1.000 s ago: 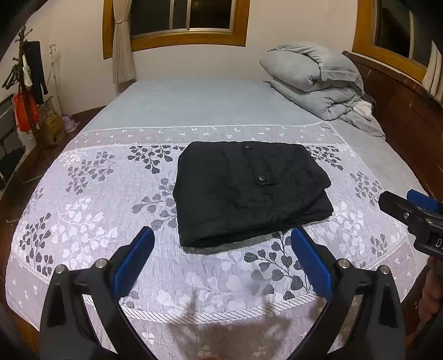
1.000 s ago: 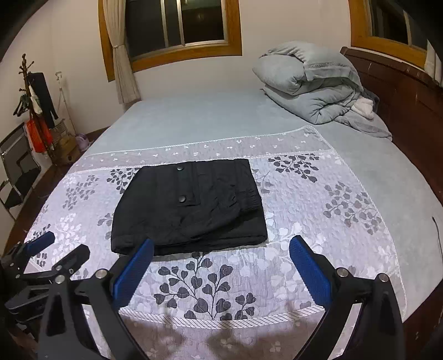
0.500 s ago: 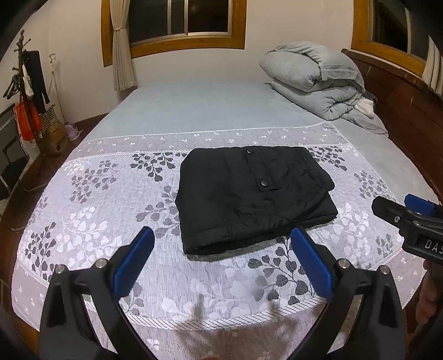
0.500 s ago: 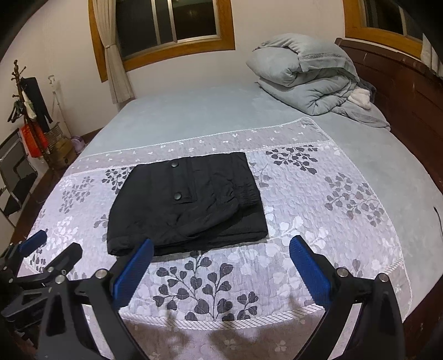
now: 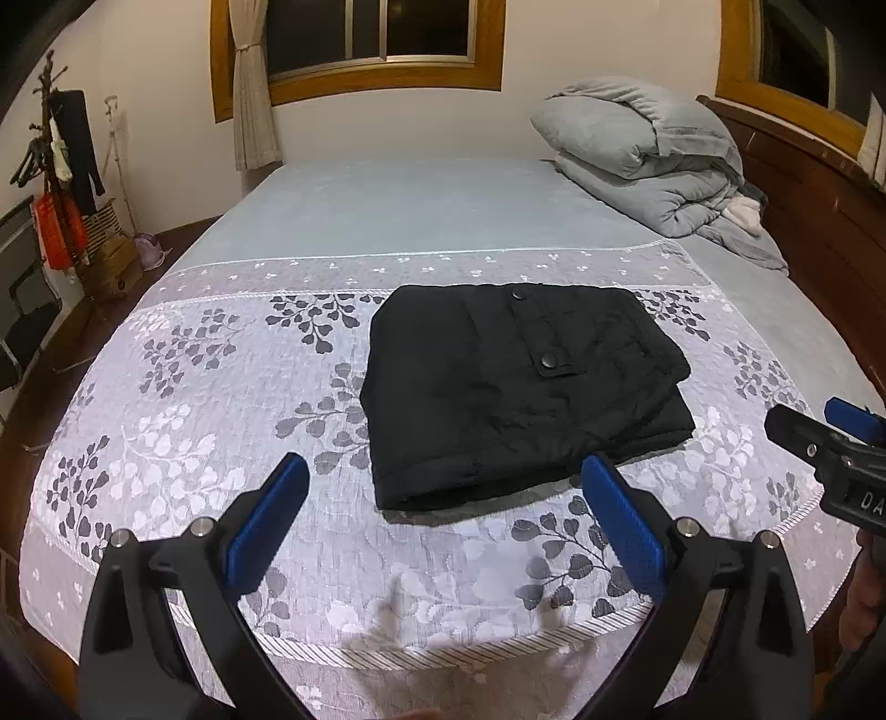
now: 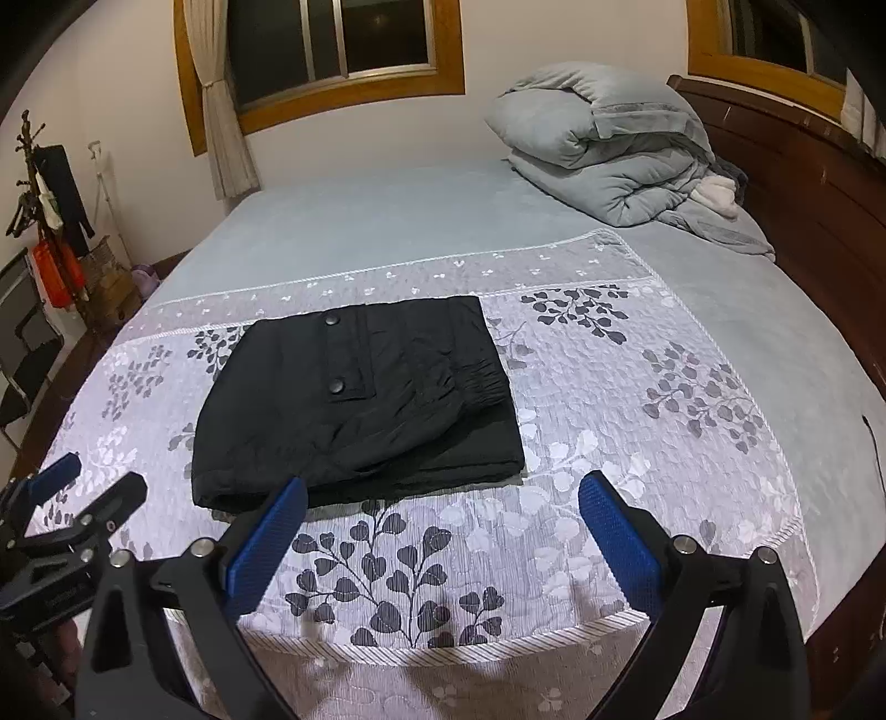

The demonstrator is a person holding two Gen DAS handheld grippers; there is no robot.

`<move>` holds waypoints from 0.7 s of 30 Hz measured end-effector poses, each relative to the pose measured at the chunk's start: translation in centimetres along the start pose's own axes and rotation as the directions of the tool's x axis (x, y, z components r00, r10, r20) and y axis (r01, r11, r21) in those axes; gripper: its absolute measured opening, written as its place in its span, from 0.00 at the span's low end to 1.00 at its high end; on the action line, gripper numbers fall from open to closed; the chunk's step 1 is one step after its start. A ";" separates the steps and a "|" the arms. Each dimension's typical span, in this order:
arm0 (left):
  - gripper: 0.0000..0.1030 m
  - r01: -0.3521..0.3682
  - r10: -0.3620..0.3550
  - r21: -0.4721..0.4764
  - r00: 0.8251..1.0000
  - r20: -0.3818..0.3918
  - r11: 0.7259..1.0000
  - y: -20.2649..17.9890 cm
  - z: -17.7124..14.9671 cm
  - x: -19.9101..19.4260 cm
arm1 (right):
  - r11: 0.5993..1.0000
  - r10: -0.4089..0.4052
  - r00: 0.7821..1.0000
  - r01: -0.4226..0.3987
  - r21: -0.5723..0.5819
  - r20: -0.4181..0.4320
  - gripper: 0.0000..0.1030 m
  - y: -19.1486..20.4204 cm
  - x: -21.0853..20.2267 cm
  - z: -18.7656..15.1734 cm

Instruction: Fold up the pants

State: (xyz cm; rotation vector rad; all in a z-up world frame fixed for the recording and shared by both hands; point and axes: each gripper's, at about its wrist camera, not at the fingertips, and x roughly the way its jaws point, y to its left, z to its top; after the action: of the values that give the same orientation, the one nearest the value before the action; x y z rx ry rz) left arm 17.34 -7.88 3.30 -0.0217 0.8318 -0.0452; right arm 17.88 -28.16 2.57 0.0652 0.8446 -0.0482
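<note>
Black pants [image 5: 515, 382] lie folded into a compact rectangle on the white floral bed cover [image 5: 210, 421], with two snap buttons showing on top. They also show in the right wrist view [image 6: 360, 399]. My left gripper [image 5: 443, 509] is open and empty, held above the bed's near edge, short of the pants. My right gripper [image 6: 443, 520] is open and empty, also just short of the pants' near edge. Each gripper shows at the edge of the other's view: the right one [image 5: 830, 443] and the left one [image 6: 72, 498].
A folded grey duvet [image 5: 642, 155] lies at the bed's far right by the wooden headboard [image 5: 830, 221]. A coat stand [image 5: 61, 155] with clothes and a chair stand on the floor to the left. Windows [image 5: 382, 33] are on the far wall.
Both grippers have drawn back and risen a little from the folded pants. The pants have not moved. Both stay open.
</note>
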 end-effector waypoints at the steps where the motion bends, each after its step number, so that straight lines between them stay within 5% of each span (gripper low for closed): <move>1: 0.96 -0.003 0.003 -0.002 1.000 0.000 1.000 0.1 0.0 0.0 | 1.000 0.000 1.000 0.000 0.000 0.000 0.96 0.0 0.0 0.0; 21: 0.96 -0.003 0.003 -0.011 1.000 -0.001 1.000 0.8 0.3 0.0 | 1.000 0.002 1.000 -0.002 -0.002 -0.002 0.96 0.1 0.1 -0.1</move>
State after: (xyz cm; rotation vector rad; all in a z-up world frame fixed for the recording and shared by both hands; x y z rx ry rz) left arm 17.56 -7.08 3.42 -0.0312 0.8329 -0.0376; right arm 17.92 -28.03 2.42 0.0638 0.8462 -0.0457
